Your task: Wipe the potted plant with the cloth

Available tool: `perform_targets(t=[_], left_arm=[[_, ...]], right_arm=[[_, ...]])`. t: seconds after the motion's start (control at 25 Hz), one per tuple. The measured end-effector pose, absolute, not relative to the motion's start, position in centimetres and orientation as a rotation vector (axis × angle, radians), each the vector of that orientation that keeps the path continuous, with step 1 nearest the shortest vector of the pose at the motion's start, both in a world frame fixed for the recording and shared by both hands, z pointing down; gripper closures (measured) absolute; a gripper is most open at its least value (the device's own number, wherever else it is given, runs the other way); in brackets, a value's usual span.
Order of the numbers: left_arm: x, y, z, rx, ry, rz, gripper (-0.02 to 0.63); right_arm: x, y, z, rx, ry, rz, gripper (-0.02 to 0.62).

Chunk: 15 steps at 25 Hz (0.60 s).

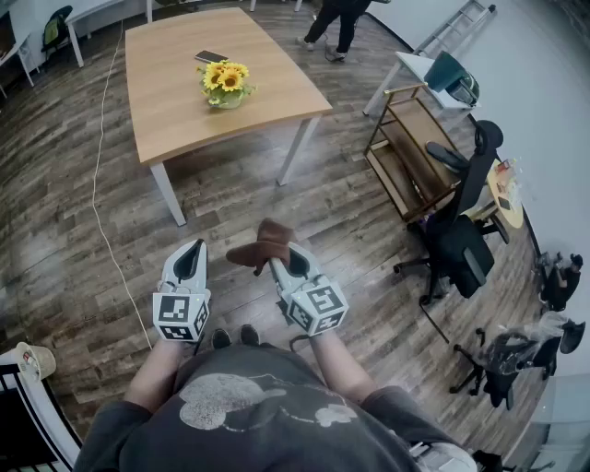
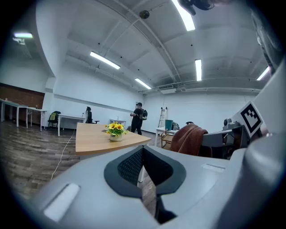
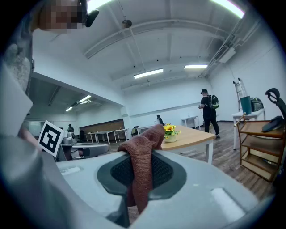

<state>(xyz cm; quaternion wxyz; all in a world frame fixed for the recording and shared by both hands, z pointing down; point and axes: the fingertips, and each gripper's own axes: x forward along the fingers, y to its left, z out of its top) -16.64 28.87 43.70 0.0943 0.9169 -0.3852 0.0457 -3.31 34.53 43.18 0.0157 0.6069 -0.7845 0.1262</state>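
- The potted plant [image 1: 226, 82], a small bunch of yellow sunflowers in a pale round pot, stands upright on a light wooden table [image 1: 175, 106] with white legs, near the far middle of the top.
- A flat dark phone-like object [image 1: 211, 56] lies on the same table top, just beyond the pot and apart from it.
- The table is well apart from both grippers; bare dark wood-plank floor [image 1: 74, 230] lies between them.
- The cloth [image 1: 263, 244], a reddish-brown knitted piece, is off the table and held in the air in front of the person.
- The right gripper [image 1: 277, 265], grey with a square-marker cube at its rear, is clamped on the cloth. The right gripper view shows a fold pinched between the two dark textured pads, with the rest bunched over the top of the jaws and a tail hanging below.
- The left gripper [image 2: 143, 154], of the same grey build, has its jaws closed together with nothing between them. It is just beside the right gripper and does not touch the cloth.
- Both grippers point roughly level, towards the table.
- A thin white cable [image 1: 97, 184] runs across the floor left of the table.
- A person in dark clothing [image 1: 336, 23] stands beyond the table's far right corner.
- To the right are a low wooden shelf unit [image 1: 406, 152] and a black office chair [image 1: 461, 244].
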Motion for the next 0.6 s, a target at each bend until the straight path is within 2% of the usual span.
perform_targets(t=[0.6], left_arm=[[-17.8, 28.2, 43.7, 2.706, -1.162, 0.108, 0.588]], right_arm=[[-4.2, 33.4, 43.0, 1.897, -2.45, 0.381, 0.549]])
